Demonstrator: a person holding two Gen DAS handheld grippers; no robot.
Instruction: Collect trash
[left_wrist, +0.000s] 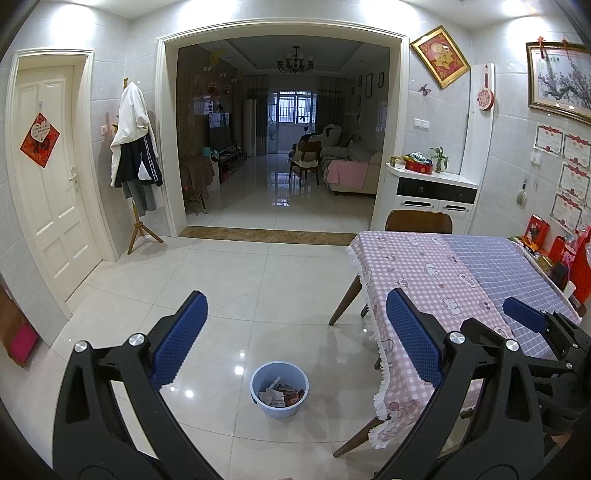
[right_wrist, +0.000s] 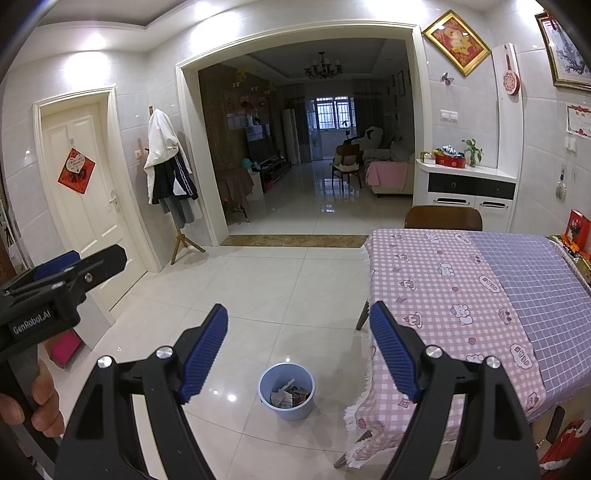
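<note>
Below and ahead of both grippers, on the glossy white tile floor (left_wrist: 221, 280), stands a light blue wastebasket (left_wrist: 279, 394) with crumpled wrappers and paper scraps (left_wrist: 280, 396) lying inside it; the left gripper (left_wrist: 295, 339) is spread wide with nothing between its blue ribbed pads (left_wrist: 181, 339), and the basket shows low in the gap between them; the right gripper (right_wrist: 298, 350) is likewise released and empty, its blue pads (right_wrist: 205, 354) well apart, with the same basket framed below and between its fingers; in the left wrist view the right gripper appears at the far right edge, over the table, and in the right wrist view the left gripper appears at the far left edge, with fingers of the left hand (right_wrist: 33, 402) wrapped round its handle; to the right of both grippers stands a table with a pink and blue checked tablecloth (left_wrist: 443, 280), its fringed corner hanging just beside the basket without touching it; a brown chair (left_wrist: 418, 221) is pushed in at the table's far end; farther ahead to the left are a white door (left_wrist: 55, 199) and a coat stand hung with jackets (left_wrist: 135, 147); straight ahead a wide doorway opens on a living room.
</note>
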